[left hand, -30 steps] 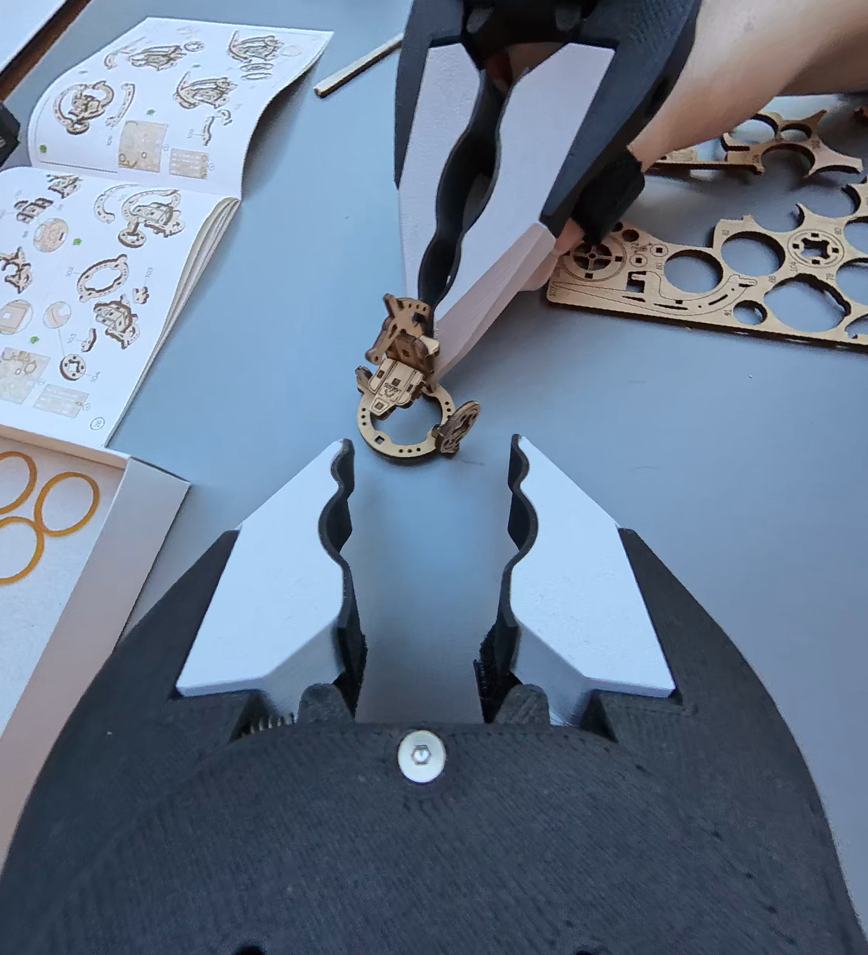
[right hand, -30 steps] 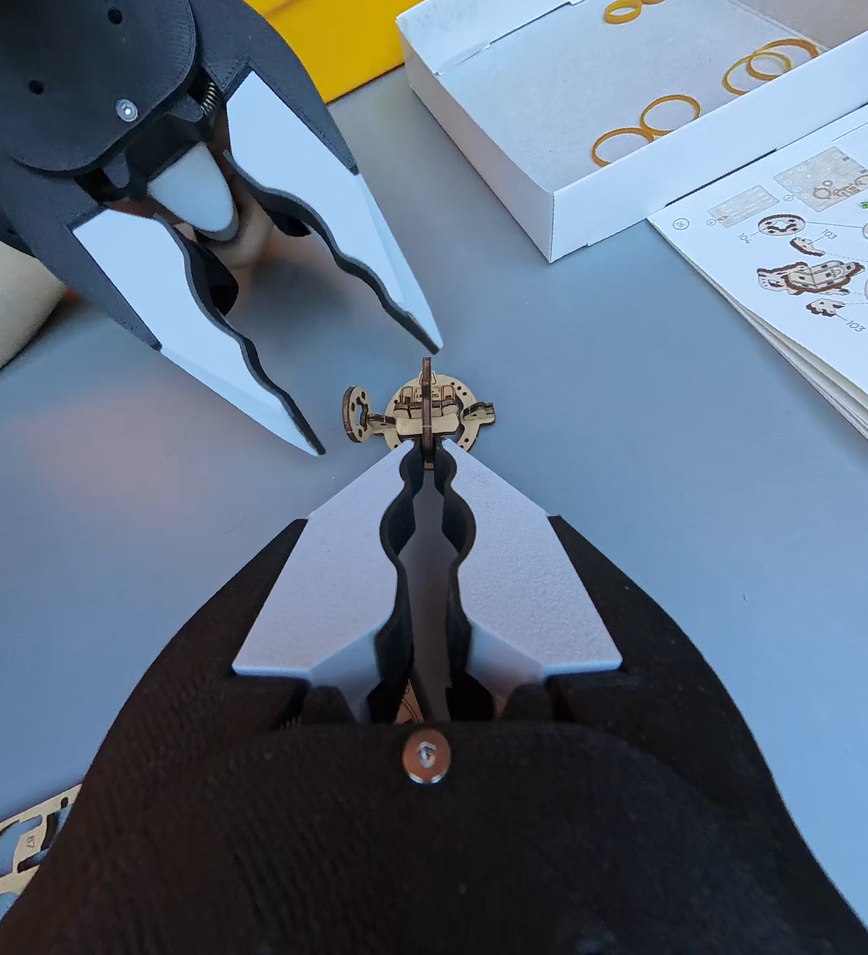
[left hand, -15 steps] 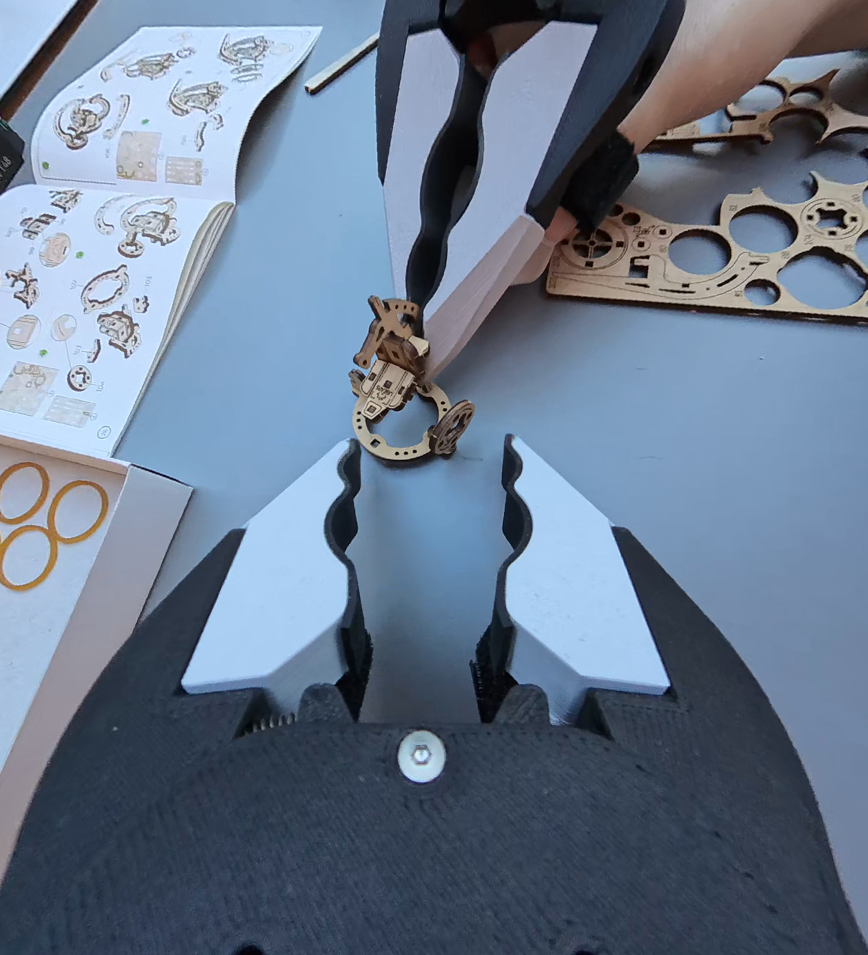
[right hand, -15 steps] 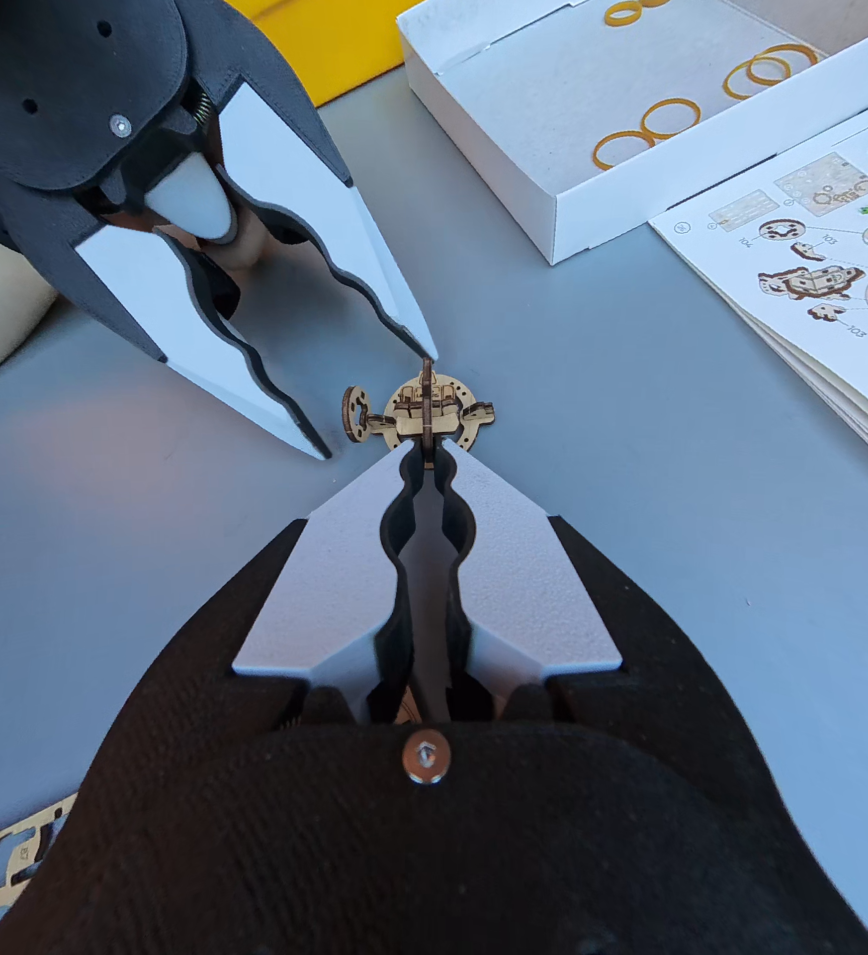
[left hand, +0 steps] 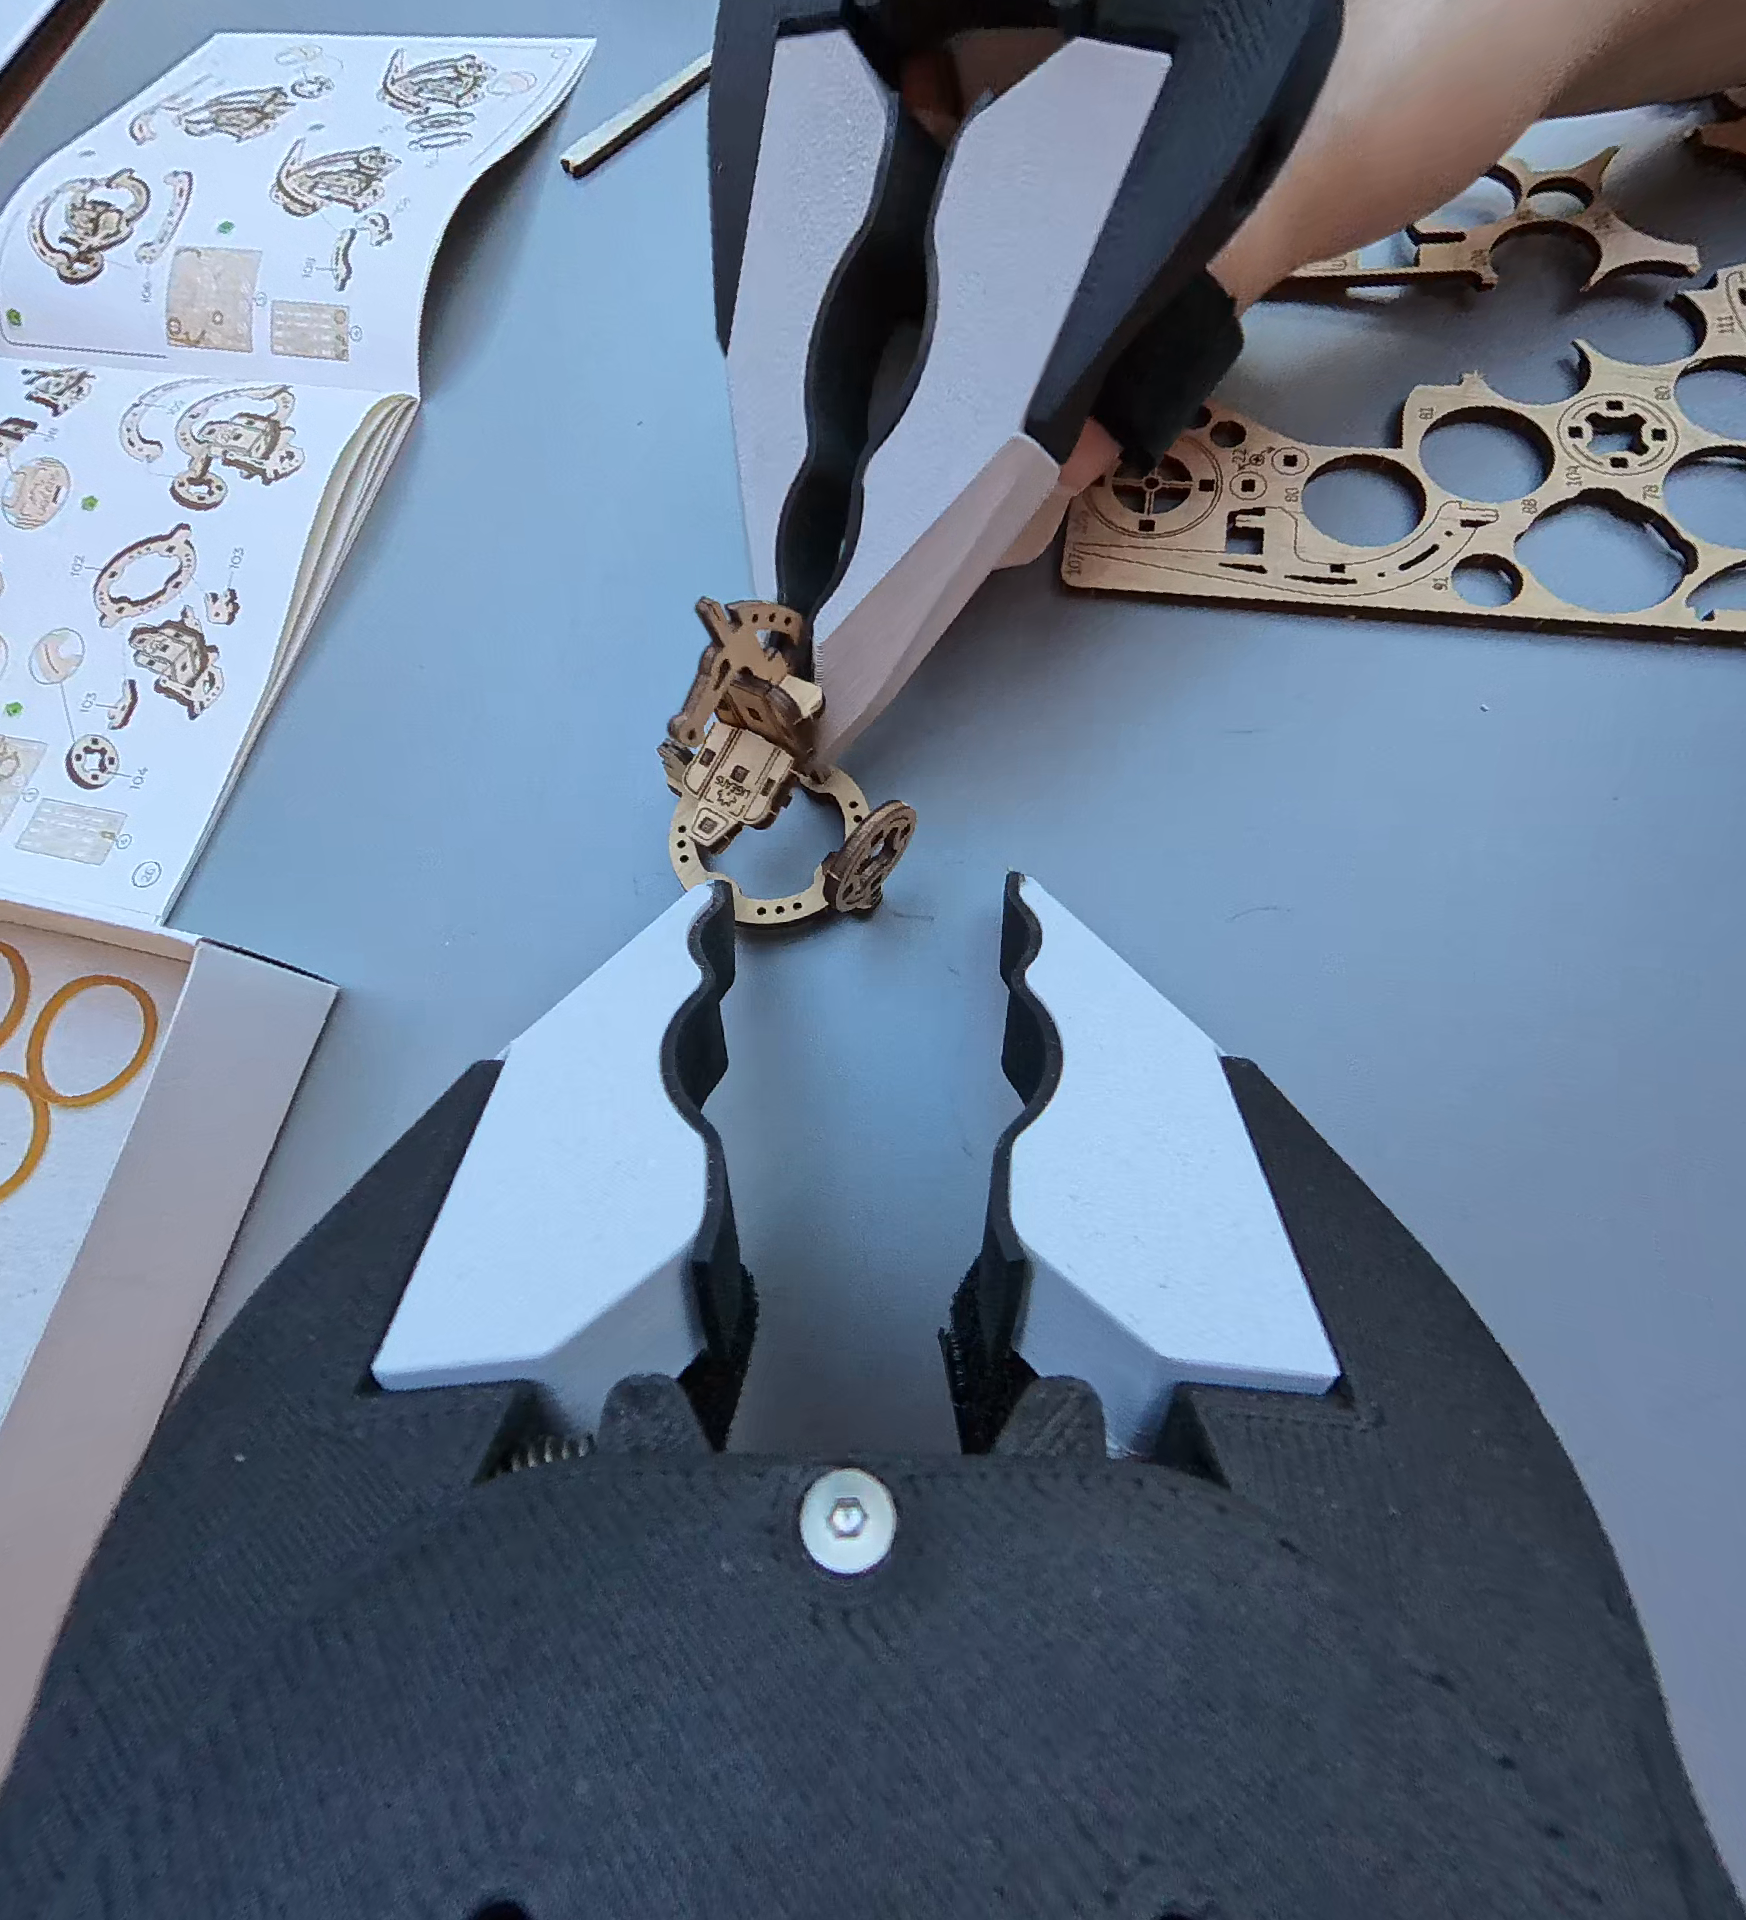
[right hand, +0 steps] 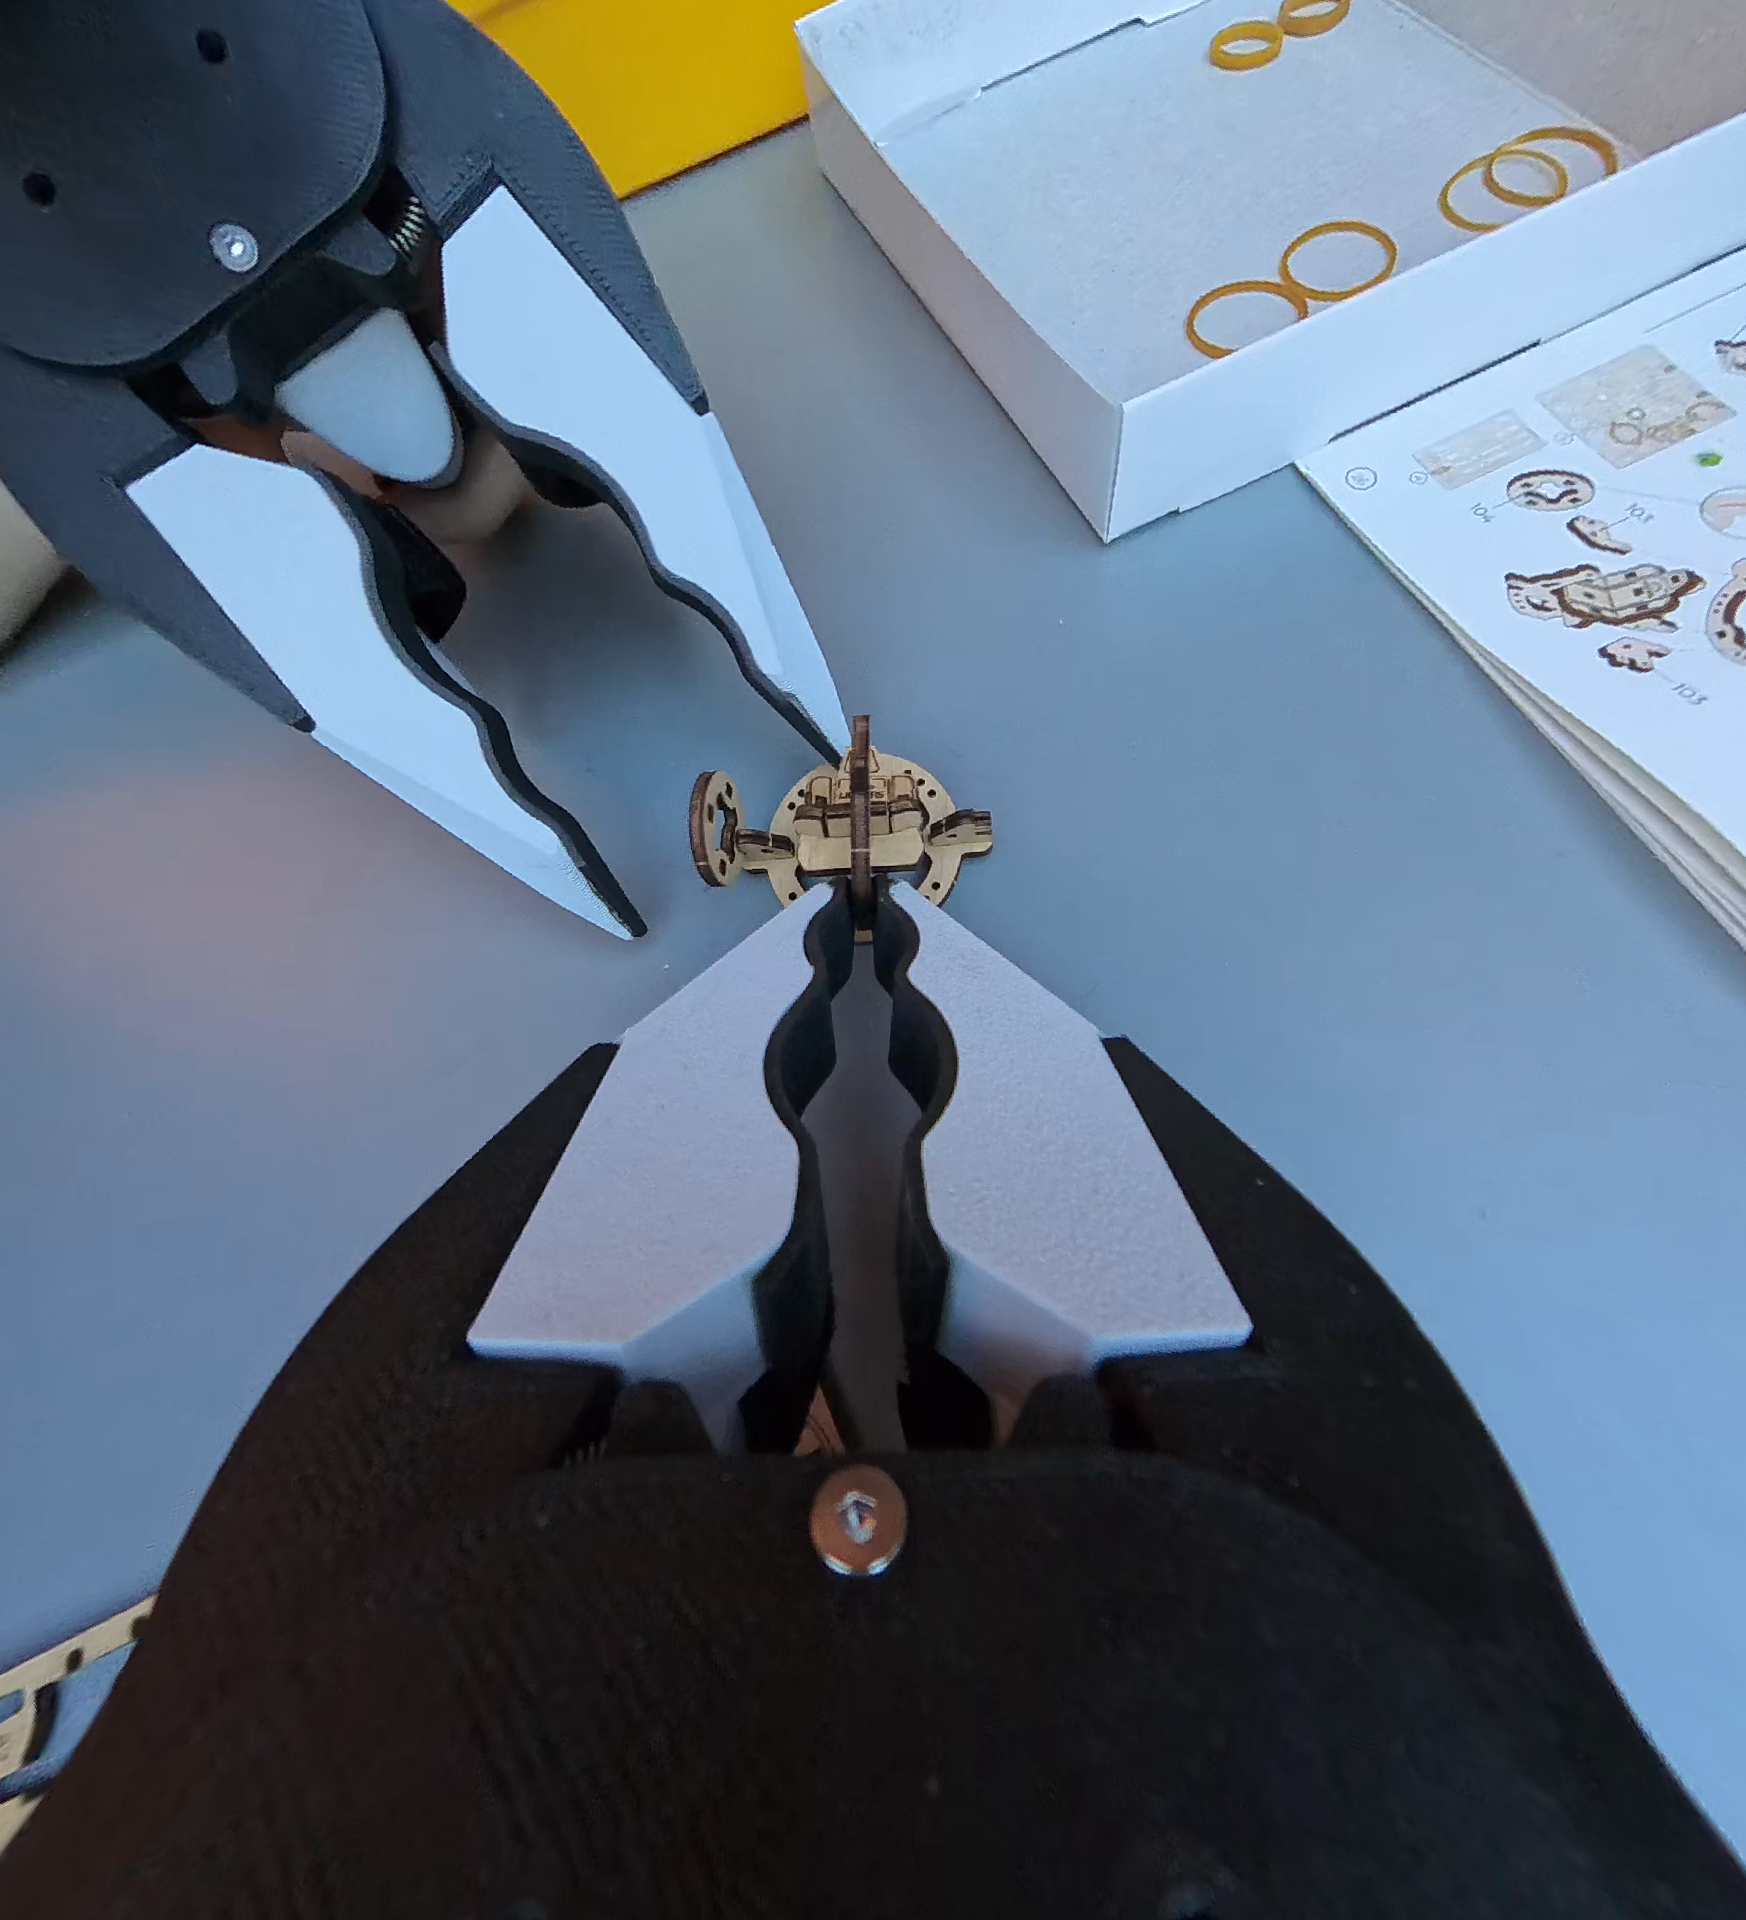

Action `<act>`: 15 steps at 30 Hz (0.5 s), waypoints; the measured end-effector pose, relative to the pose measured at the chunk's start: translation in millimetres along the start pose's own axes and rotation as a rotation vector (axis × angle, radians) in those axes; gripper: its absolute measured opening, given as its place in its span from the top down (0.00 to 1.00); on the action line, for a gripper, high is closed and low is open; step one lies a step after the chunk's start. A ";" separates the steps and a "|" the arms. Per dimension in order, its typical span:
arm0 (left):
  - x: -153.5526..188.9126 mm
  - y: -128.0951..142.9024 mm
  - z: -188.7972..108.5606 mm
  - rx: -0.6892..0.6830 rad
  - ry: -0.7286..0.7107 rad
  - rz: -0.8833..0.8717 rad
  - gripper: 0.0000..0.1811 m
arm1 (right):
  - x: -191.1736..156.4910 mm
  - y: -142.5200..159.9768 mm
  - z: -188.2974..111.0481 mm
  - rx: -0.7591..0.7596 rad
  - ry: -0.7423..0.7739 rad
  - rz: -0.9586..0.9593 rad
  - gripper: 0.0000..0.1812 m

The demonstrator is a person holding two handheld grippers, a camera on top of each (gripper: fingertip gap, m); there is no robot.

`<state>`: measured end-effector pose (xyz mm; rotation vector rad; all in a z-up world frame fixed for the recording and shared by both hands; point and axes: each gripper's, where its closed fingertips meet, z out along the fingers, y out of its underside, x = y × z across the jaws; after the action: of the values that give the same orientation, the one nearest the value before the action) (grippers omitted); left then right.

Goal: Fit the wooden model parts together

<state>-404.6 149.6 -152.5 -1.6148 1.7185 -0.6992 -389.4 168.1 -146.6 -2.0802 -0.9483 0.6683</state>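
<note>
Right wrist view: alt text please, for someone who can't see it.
The right gripper is shut on a thin upright wooden piece of the small wooden model assembly on the grey table. The open left gripper reaches in opposite; white box of yellow rubber bands beyond.

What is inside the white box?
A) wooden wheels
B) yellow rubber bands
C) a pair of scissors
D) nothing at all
B: several yellow rubber bands lie as loose rings on the floor of the white box, and the left wrist view shows more of them.
</note>
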 end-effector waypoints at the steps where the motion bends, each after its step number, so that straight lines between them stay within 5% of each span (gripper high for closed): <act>1: 0.0 0.4 0.0 -0.001 0.001 -0.004 0.72 | -0.4 -0.4 -0.1 0.004 0.016 -0.020 0.99; 15: -0.2 -0.3 0.2 -0.003 -0.007 0.006 0.72 | -0.5 1.6 -0.5 0.013 0.092 -0.086 0.98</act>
<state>-404.2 149.8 -152.4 -1.6117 1.7187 -0.6876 -388.7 166.7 -147.5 -2.0287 -0.9730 0.5279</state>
